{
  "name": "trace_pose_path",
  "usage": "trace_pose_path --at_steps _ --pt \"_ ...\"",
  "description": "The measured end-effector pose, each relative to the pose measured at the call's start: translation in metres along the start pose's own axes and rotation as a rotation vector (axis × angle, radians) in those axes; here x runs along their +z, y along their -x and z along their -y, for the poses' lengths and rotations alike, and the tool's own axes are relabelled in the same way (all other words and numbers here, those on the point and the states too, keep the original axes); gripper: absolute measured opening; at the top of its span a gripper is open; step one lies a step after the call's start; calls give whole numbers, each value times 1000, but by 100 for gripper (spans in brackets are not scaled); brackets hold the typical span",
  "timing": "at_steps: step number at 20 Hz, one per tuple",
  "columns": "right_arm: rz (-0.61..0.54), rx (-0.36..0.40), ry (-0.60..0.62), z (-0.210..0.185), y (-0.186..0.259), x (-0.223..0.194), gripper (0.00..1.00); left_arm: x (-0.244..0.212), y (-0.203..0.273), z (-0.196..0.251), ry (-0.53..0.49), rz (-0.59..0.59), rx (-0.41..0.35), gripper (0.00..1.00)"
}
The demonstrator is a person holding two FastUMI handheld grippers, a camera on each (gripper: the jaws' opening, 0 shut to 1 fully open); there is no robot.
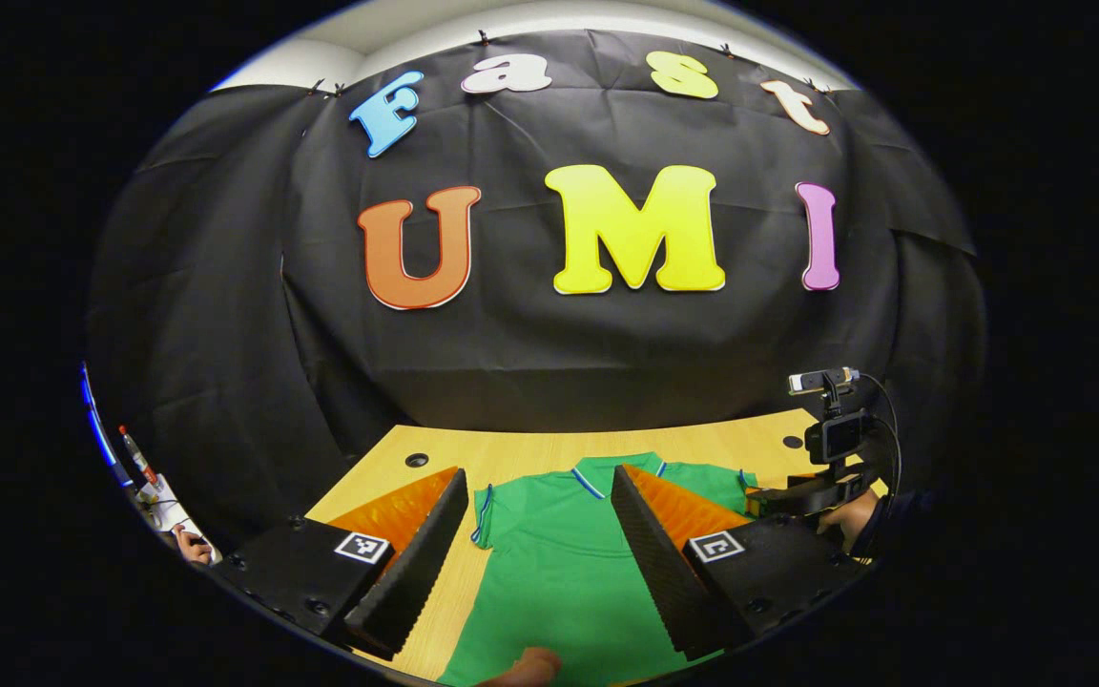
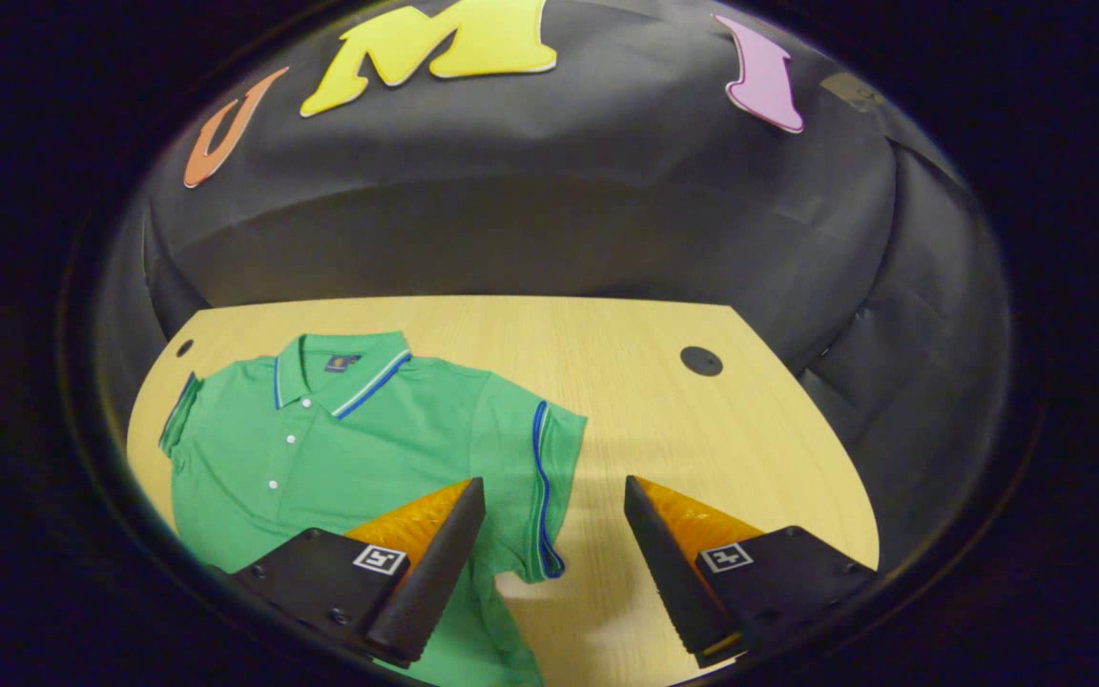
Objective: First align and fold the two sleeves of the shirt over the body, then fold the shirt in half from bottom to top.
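Observation:
A green polo shirt with blue-and-white trim lies flat and face up on the wooden table, collar toward the booth wall. My left gripper is open above the shirt's body, nothing between its fingers. In the right gripper view the same shirt lies to the left, both short sleeves spread out. My right gripper is open over the sleeve with the blue-striped cuff; the cuff edge lies between its fingers. The right gripper and the hand holding it also show at the right of the left gripper view.
The table has round cable holes near its back corners. Black cloth walls close in behind and at both sides. A hand and small items show at the far left. Part of a hand is at the shirt's hem.

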State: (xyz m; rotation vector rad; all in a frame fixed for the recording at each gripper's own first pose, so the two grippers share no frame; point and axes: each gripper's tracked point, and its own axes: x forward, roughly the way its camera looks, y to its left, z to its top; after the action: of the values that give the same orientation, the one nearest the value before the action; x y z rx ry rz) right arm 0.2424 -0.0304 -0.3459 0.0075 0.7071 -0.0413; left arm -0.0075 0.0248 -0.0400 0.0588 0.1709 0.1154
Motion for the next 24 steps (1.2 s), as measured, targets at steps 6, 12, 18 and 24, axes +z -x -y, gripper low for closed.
trace_pose_path --at_steps 6,12,18,24 --pt "-76 14 -39 -6 -37 -7 80 -11 4 -6 -1 -54 44 98" --pt "-88 29 -26 -11 -43 -9 33 -20 8 -7 10 -94 71 98" --pt "-96 21 -40 -4 -51 -10 15 -32 18 -13 11 -134 109 98" --pt "-81 31 -43 -2 -40 -2 4 -30 24 -13 20 -134 128 98"
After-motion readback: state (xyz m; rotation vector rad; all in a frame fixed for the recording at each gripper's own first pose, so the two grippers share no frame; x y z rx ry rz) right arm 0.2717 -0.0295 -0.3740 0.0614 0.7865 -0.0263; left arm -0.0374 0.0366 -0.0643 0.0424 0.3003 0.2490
